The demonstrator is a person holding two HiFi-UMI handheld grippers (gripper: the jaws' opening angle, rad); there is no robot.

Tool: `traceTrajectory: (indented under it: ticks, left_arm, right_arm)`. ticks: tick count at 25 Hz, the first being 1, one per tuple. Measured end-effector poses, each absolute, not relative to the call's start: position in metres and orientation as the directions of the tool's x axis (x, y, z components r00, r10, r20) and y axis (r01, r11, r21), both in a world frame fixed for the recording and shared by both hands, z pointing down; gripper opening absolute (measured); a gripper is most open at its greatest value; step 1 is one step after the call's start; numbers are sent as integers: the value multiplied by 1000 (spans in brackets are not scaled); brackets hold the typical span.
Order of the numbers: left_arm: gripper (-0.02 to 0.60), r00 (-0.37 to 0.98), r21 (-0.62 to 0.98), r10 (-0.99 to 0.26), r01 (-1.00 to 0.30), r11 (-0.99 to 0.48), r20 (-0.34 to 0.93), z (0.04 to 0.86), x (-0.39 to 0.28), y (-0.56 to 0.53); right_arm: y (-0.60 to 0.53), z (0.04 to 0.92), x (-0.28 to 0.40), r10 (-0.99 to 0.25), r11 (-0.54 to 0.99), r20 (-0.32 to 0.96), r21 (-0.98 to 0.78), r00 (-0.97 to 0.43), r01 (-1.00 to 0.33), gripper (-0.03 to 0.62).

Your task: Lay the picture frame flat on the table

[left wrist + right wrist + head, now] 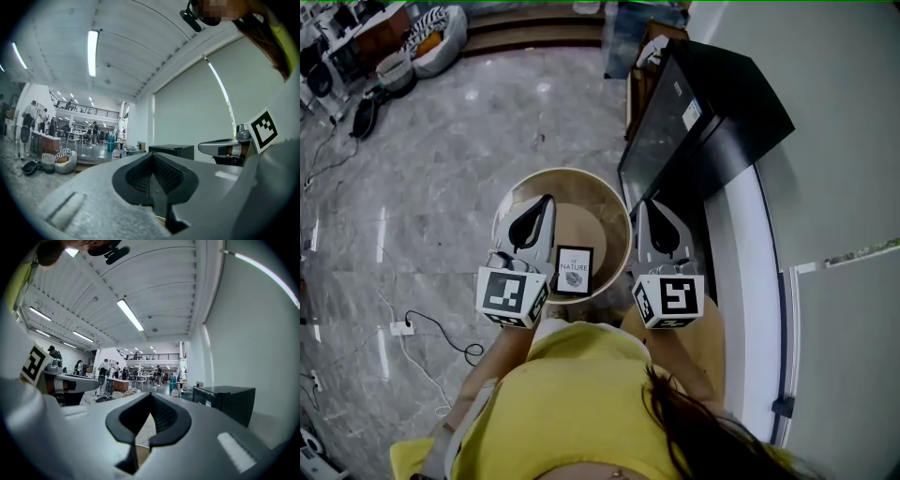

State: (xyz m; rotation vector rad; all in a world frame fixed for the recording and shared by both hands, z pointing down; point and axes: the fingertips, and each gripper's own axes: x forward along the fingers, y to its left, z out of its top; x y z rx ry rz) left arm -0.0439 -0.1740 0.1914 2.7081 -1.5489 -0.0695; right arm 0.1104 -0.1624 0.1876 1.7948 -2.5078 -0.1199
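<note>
A black picture frame with a white mat and a small print stands out on the round wooden table, near its front edge, face toward the head camera. Whether it lies flat or leans I cannot tell. Both grippers are held high above the table and point level. My left gripper hangs left of the frame, jaws shut with nothing in them. My right gripper hangs right of it over the table's edge, also shut and empty. Neither gripper view shows the frame.
A black cabinet stands right of the table against a white wall. A power strip with cable lies on the marble floor at left. A cushion seat and desks with people are far back.
</note>
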Motion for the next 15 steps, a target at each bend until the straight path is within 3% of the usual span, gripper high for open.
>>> traceTrajectory:
  ticks: [15]
  left_arm:
    - [2,509,54,-860,-858,-511,-43,184,-21,-167]
  right_arm:
    - [-153,179,113,-918,392,-20,118,-397,-912,0]
